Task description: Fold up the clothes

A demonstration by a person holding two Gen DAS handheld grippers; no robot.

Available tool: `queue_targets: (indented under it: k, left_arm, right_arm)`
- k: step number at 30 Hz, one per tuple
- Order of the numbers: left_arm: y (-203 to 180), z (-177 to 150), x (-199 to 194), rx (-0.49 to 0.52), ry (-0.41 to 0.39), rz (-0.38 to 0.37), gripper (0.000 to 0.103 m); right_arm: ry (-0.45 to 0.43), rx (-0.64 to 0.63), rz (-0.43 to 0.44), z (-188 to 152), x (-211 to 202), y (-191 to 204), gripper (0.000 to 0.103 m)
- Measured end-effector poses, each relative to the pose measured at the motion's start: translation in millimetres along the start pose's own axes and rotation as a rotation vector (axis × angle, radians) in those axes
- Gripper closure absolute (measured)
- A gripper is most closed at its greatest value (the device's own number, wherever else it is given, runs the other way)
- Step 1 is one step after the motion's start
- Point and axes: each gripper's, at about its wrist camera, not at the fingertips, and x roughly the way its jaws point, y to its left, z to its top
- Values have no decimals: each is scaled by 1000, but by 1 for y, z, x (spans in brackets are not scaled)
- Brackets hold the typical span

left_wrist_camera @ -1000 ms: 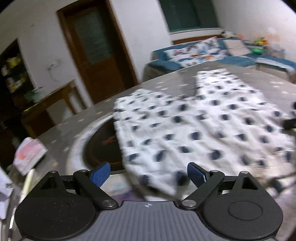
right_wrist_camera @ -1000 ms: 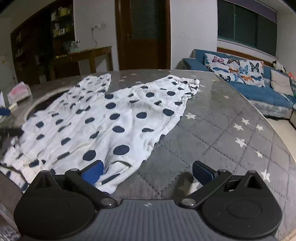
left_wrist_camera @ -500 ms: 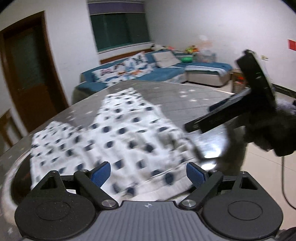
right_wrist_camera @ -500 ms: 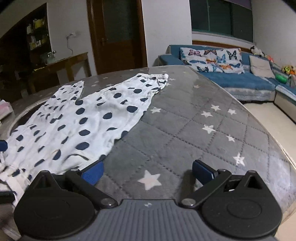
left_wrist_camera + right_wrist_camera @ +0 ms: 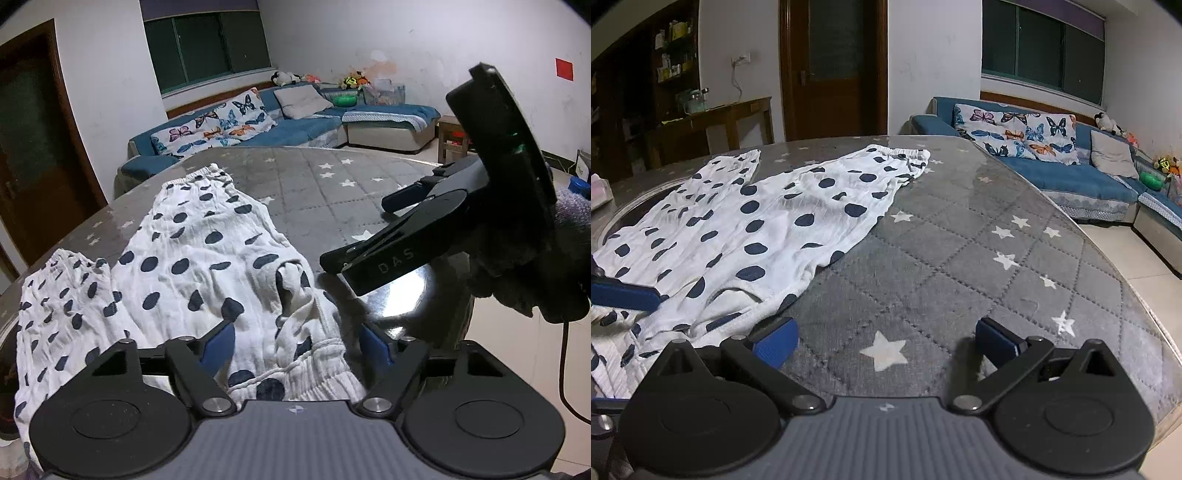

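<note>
Both views are dim, lit by cool indoor light from overhead, with the window point(image 5: 1041, 62) dark. In the left wrist view a strong white glare point(image 5: 402, 288) sits on the glossy surface point(image 5: 332, 192) at about 3 o'clock, and a soft shadow lies under the right gripper point(image 5: 369, 247). The trousers point(image 5: 192, 258) are sharp, their wrinkles clear. In the right wrist view the surface near the lower edge is slightly soft. Fisheye bending curves the walls and door point(image 5: 831, 66), and black vignette fills the corners. The shelves point(image 5: 665, 59) at 10 o'clock are murky.
</note>
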Motion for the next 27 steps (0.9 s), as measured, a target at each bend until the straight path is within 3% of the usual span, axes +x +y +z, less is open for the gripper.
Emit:
queue_targets:
  k: [3, 9, 10, 12, 19, 27]
  left_arm:
    - [-1, 1, 4, -7, 8, -7, 33]
    - [2, 2, 6, -27, 9, -33, 47]
    - [3, 2, 6, -28, 8, -37, 50]
    - [5, 3, 7, -32, 9, -48, 60]
    - [25, 6, 6, -88, 3, -102, 88]
    - [51, 12, 1, -197, -9, -157, 90]
  right_arm:
    - [9, 1, 2, 1, 1, -1, 0]
    - [43, -6, 15, 7, 2, -3, 0]
    - [49, -7, 22, 10, 2, -4, 0]
    - [56, -1, 30, 16, 5, -6, 10]
    - [50, 48, 64, 62, 29, -24, 21]
    - [55, 135, 100, 136, 98, -42, 40]
